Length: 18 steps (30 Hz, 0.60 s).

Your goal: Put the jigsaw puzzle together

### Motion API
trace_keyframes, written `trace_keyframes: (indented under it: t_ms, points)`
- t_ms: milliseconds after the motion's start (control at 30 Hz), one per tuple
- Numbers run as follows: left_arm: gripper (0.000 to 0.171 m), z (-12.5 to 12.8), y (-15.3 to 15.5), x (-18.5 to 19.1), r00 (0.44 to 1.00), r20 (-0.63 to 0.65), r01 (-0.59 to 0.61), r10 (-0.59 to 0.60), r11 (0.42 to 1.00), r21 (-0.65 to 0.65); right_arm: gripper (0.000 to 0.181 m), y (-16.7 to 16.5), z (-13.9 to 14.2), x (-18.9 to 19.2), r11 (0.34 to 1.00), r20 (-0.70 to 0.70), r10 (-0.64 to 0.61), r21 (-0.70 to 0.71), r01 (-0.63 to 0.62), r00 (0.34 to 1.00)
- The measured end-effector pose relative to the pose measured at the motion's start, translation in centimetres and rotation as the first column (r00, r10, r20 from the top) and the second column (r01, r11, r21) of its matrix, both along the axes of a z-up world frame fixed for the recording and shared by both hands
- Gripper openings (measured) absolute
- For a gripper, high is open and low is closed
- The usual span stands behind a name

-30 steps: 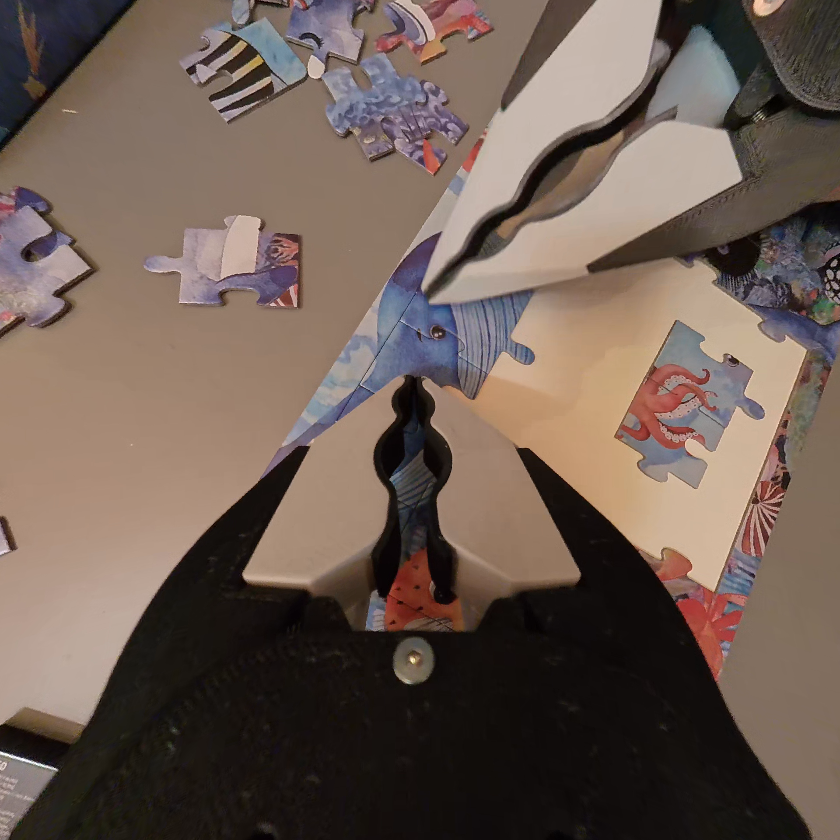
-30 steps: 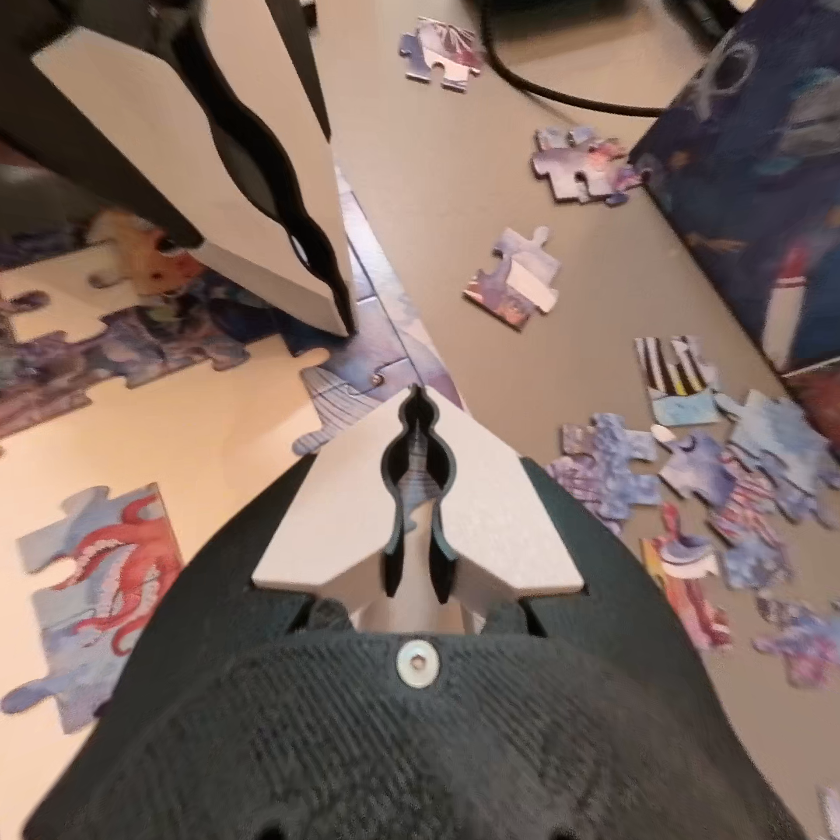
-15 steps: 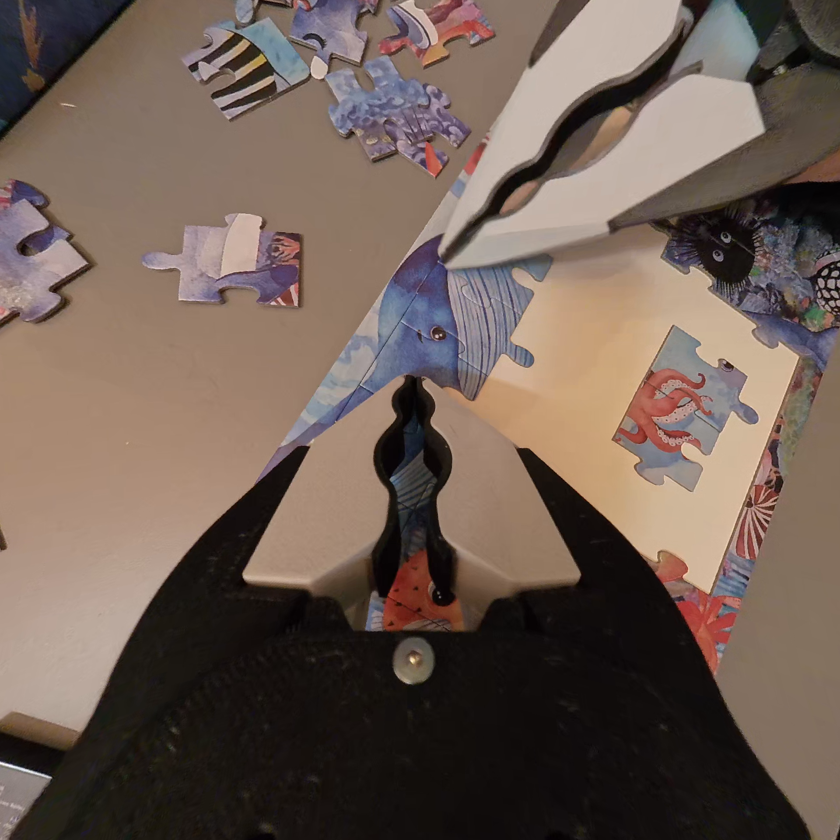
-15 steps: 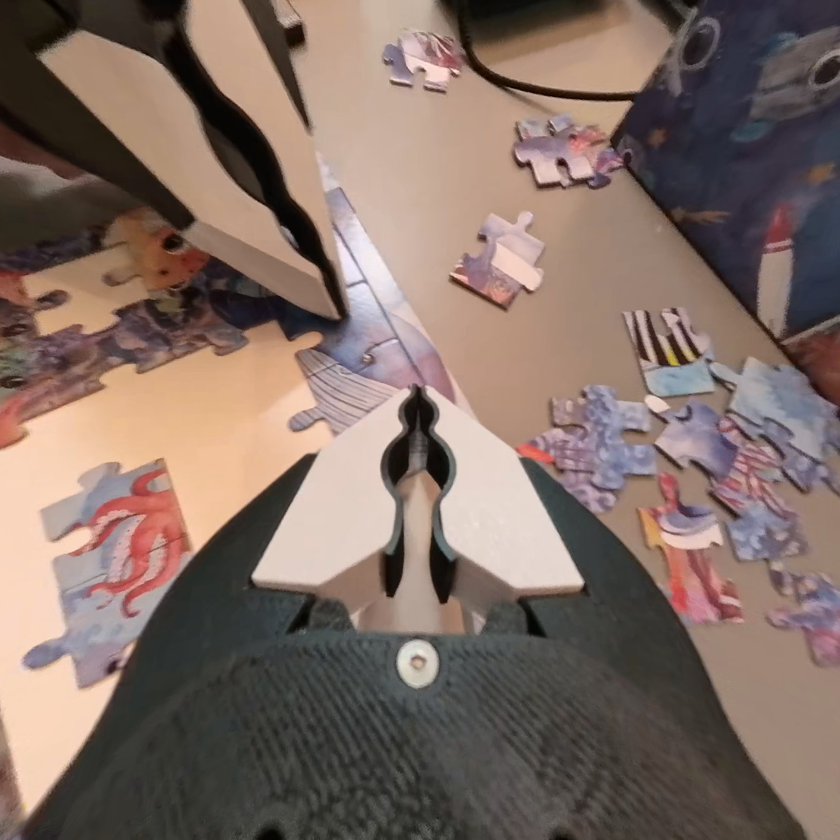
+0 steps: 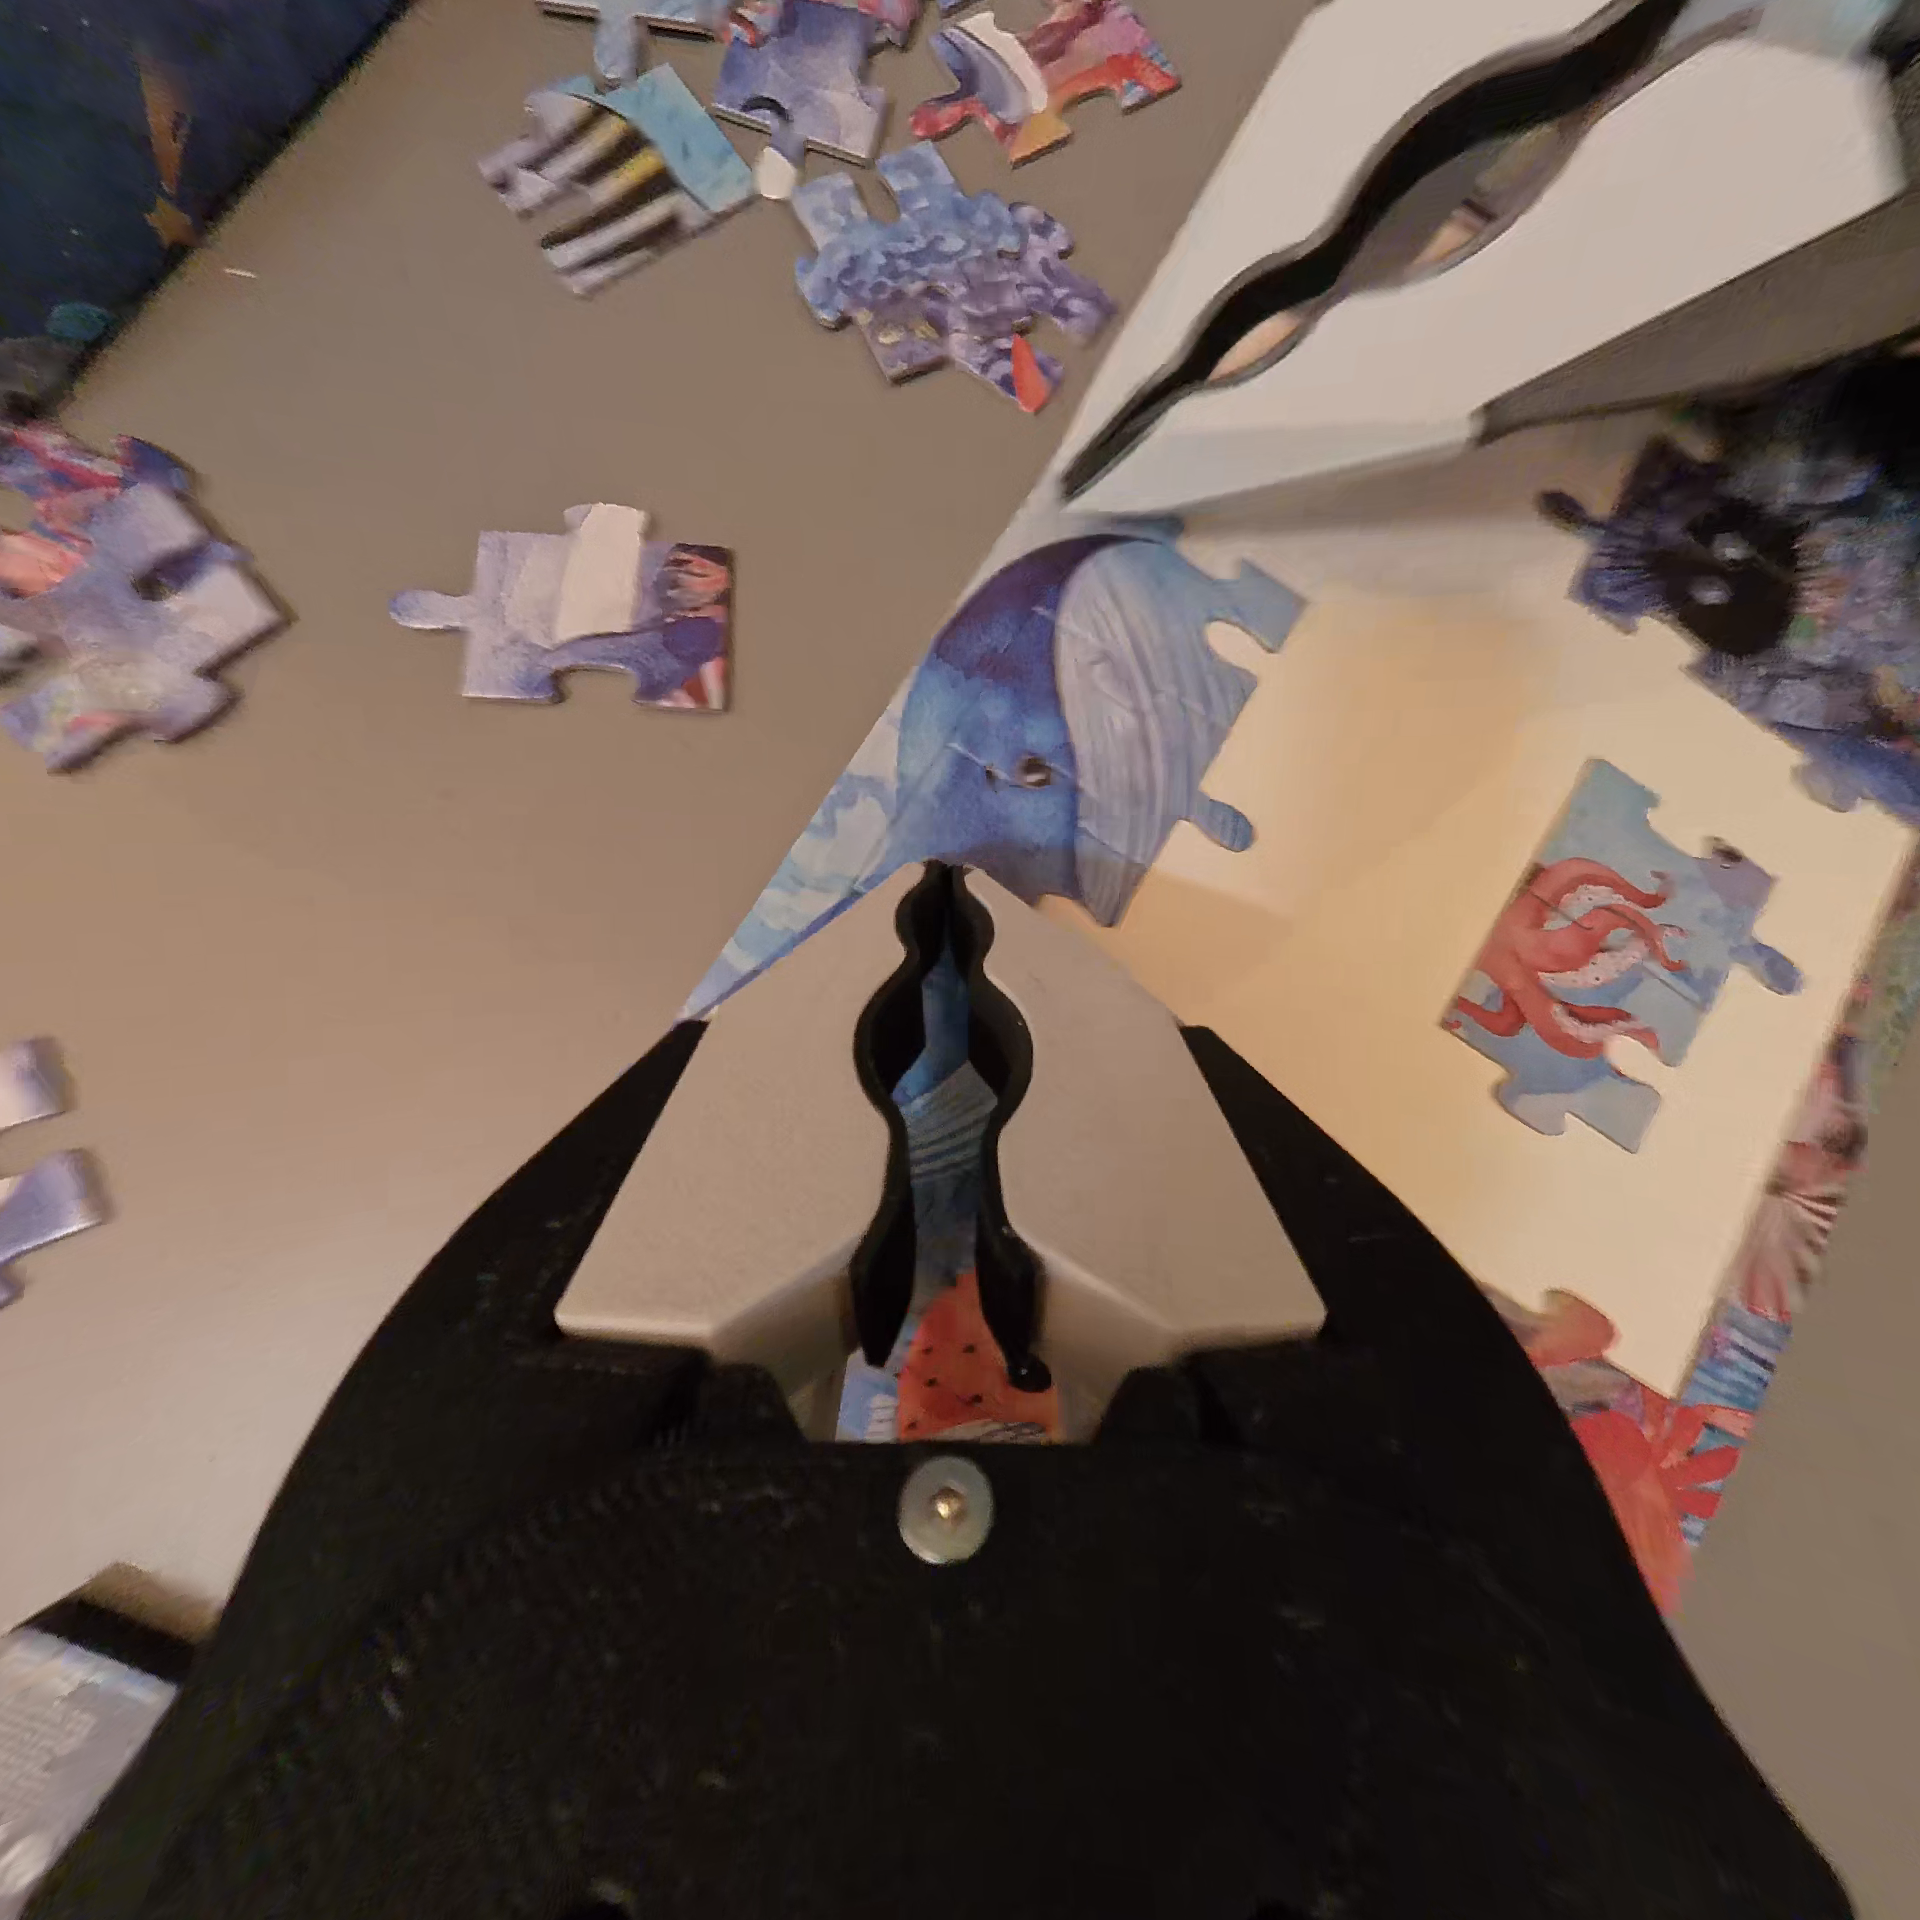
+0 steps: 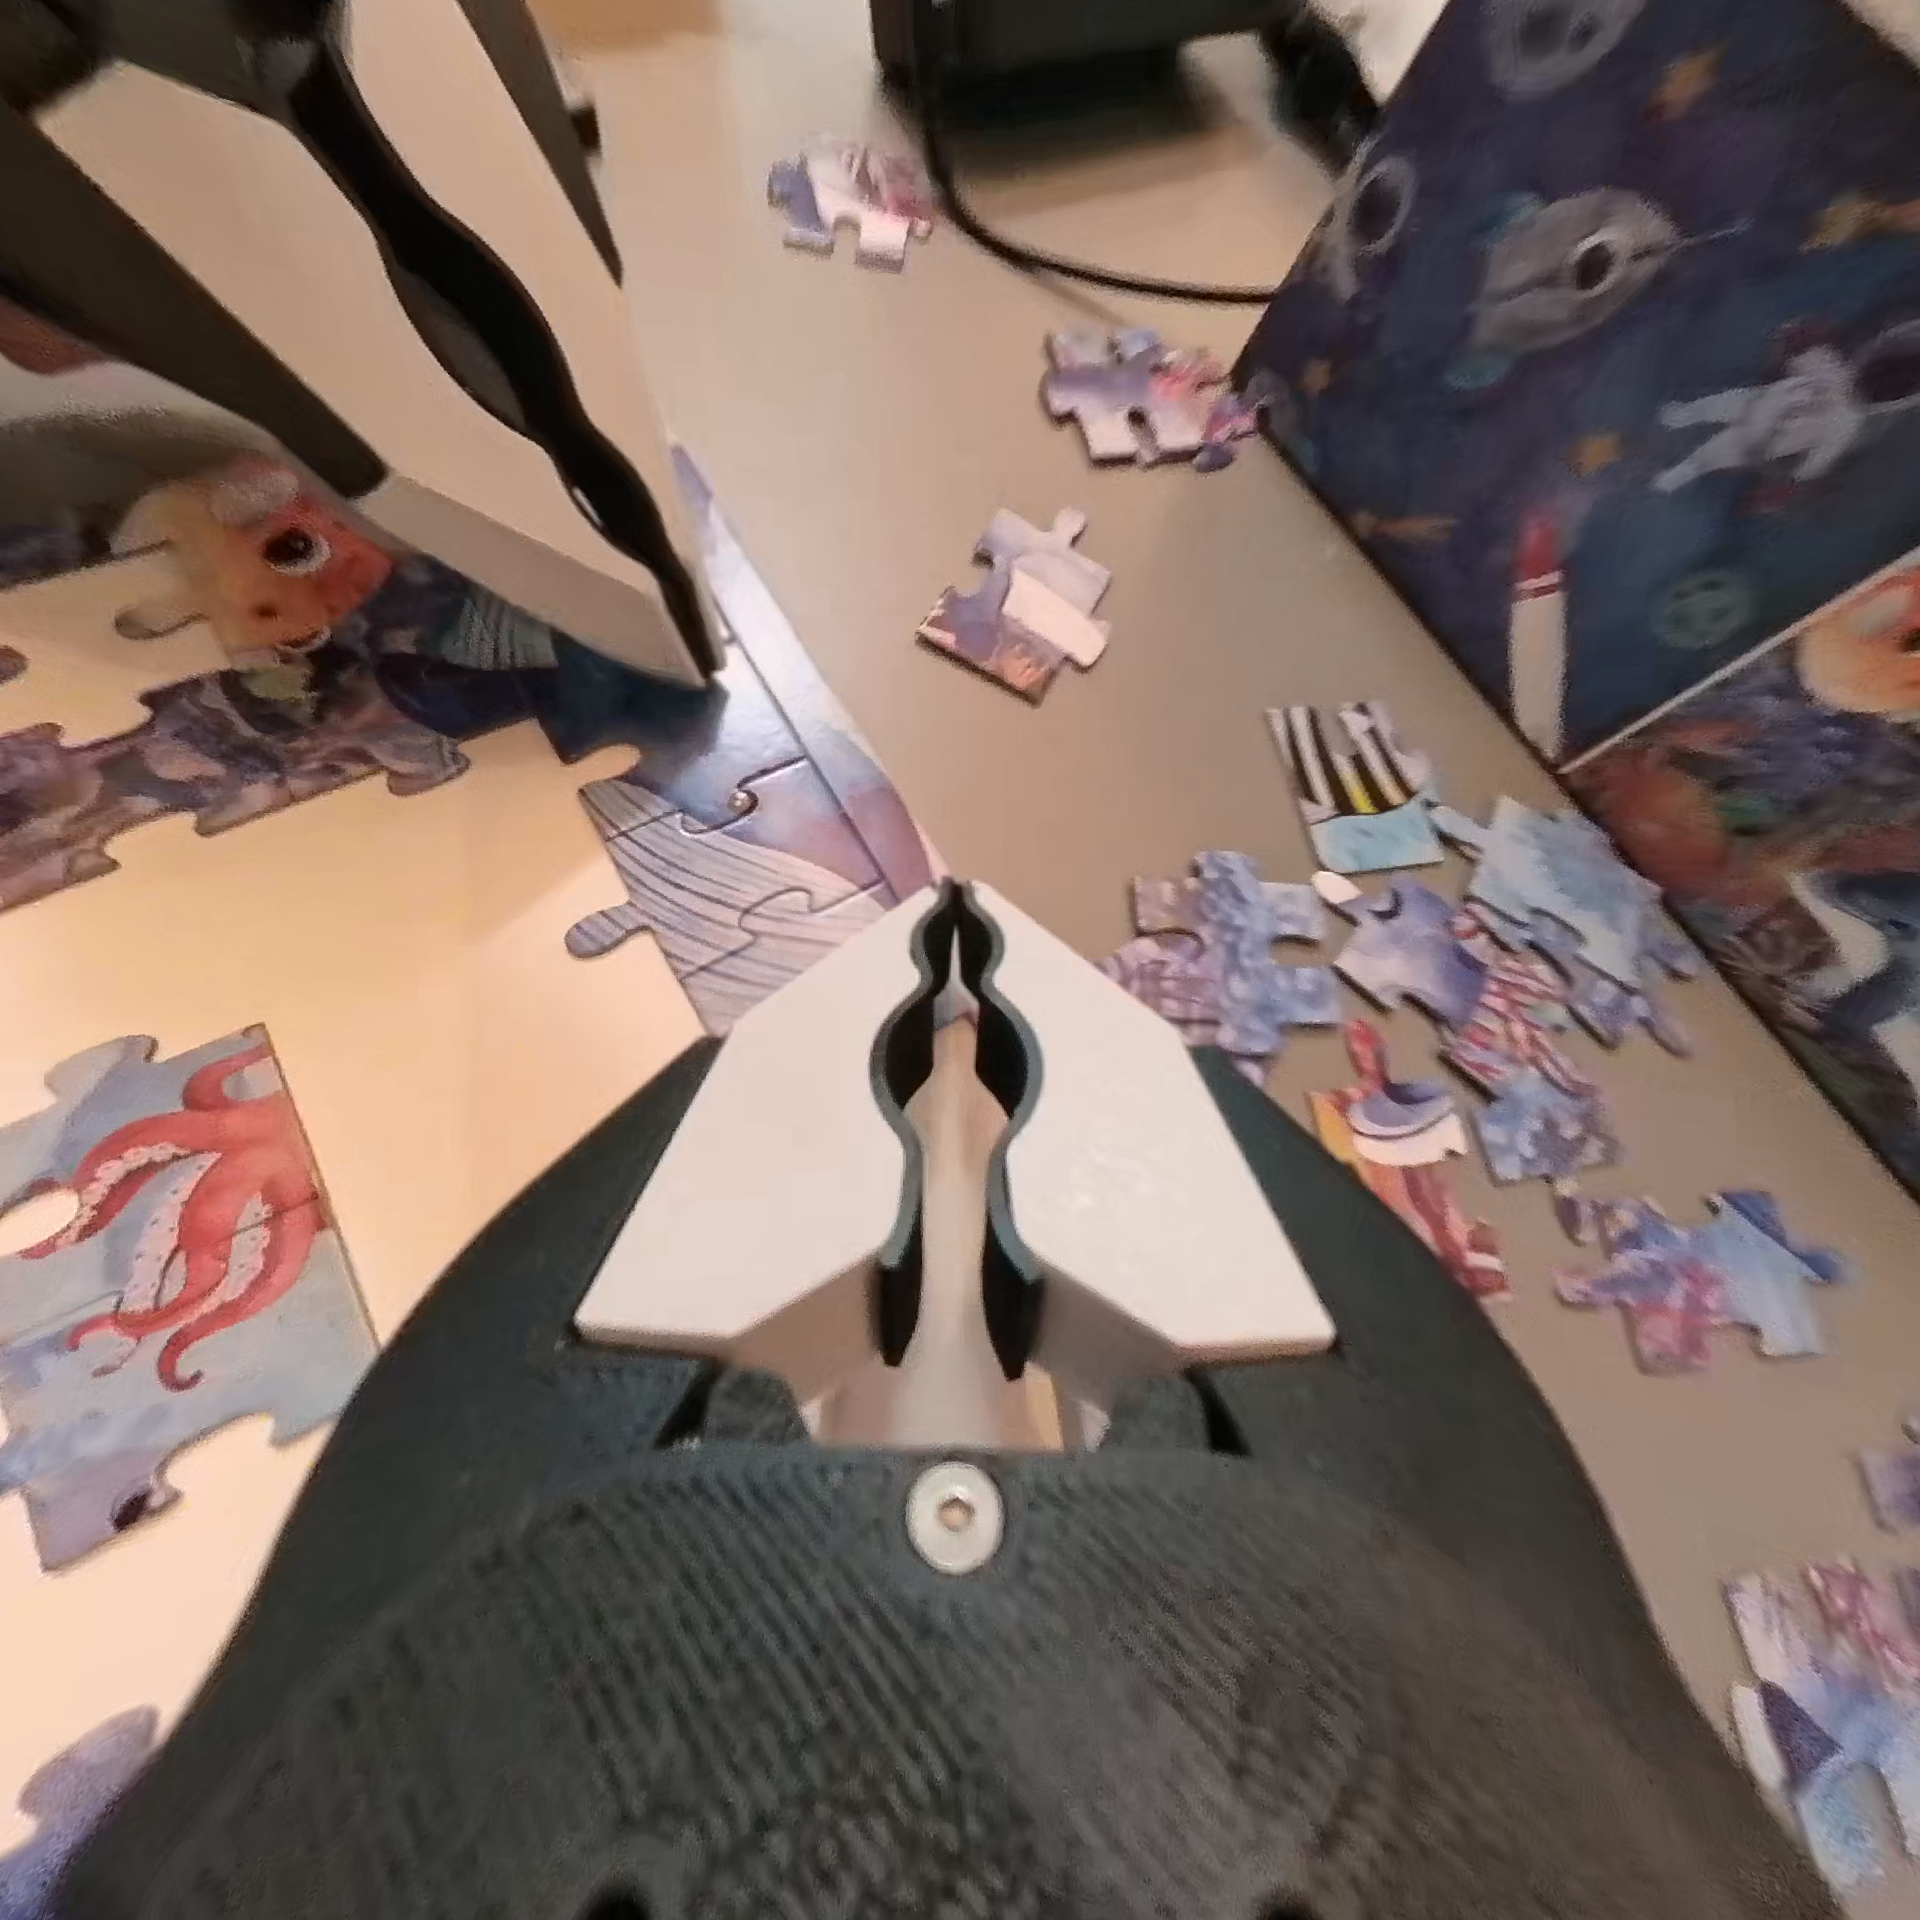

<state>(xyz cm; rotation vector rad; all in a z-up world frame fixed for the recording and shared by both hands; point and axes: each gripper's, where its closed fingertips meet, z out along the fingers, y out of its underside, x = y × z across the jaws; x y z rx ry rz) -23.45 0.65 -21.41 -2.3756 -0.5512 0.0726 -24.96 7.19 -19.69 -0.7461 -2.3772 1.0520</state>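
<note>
The jigsaw puzzle lies in a cream tray [image 5: 1382, 748] with part of its border joined. A blue whale section [image 5: 1070, 727] sits at the tray's edge, and it also shows in the right wrist view [image 6: 727, 862]. A red octopus section [image 5: 1590, 956] lies alone in the middle. My left gripper [image 5: 948, 883] is shut and empty, with its tips at the whale's snout. My right gripper [image 6: 961, 899] is shut and empty, just past the whale at the tray's edge; it hangs above the whale in the left wrist view [image 5: 1081, 488].
Several loose pieces lie on the grey table beside the tray: a single one [image 5: 592, 623], a striped one [image 5: 623, 177] and a cluster [image 6: 1455, 966]. A dark blue puzzle box [image 6: 1610, 364] stands behind them. A black cable [image 6: 1039, 249] runs at the far end. Spacing between my two grippers at the tips: around 8 cm.
My right gripper has drawn back from the whale section, away from my left gripper. My left gripper has stayed at the whale's snout, and both stay shut.
</note>
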Motion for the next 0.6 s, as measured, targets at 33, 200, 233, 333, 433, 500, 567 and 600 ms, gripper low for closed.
trace_keyframes:
  t_ms: [33,200,233,333,433,500,567,600]
  points:
    - [0.0,0.3,-0.3,-0.8,0.998,-0.058,-0.024,0.023,1.0,-0.013,0.0,0.5,0.7,0.0,1.0,-0.023,-0.006,-0.026,0.005,1.0]
    - [0.0,5.6,-2.5,-4.1,0.961,-0.2,-0.148,0.192,0.964,0.219,0.0,5.1,4.5,-0.7,0.994,-0.174,-0.085,-0.078,0.072,0.981]
    - [0.0,6.3,-3.3,-4.6,0.957,-0.201,-0.155,0.21,0.953,0.259,0.0,6.2,5.2,-0.9,0.991,-0.196,-0.107,-0.098,0.089,0.975]
    - [0.0,6.9,-6.0,-5.9,0.941,-0.23,-0.181,0.249,0.943,0.278,0.0,9.0,6.6,-1.0,0.973,-0.207,-0.166,-0.191,0.126,0.964]
    - [0.0,7.1,-7.8,-6.6,0.927,-0.249,-0.206,0.28,0.936,0.285,0.0,10.7,6.9,-0.7,0.95,-0.167,-0.191,-0.281,0.139,0.967]
    - [0.0,7.3,-8.0,-6.6,0.93,-0.238,-0.201,0.28,0.93,0.308,0.0,11.5,6.7,-0.5,0.938,-0.147,-0.202,-0.312,0.149,0.968]
    - [0.0,7.4,-7.8,-6.4,0.937,-0.225,-0.189,0.269,0.928,0.32,0.0,11.9,6.3,-0.4,0.928,-0.121,-0.207,-0.339,0.155,0.971]
    - [0.0,7.2,-7.6,-6.2,0.94,-0.222,-0.183,0.259,0.932,0.314,0.0,11.9,6.2,-0.4,0.921,-0.105,-0.205,-0.358,0.155,0.973]
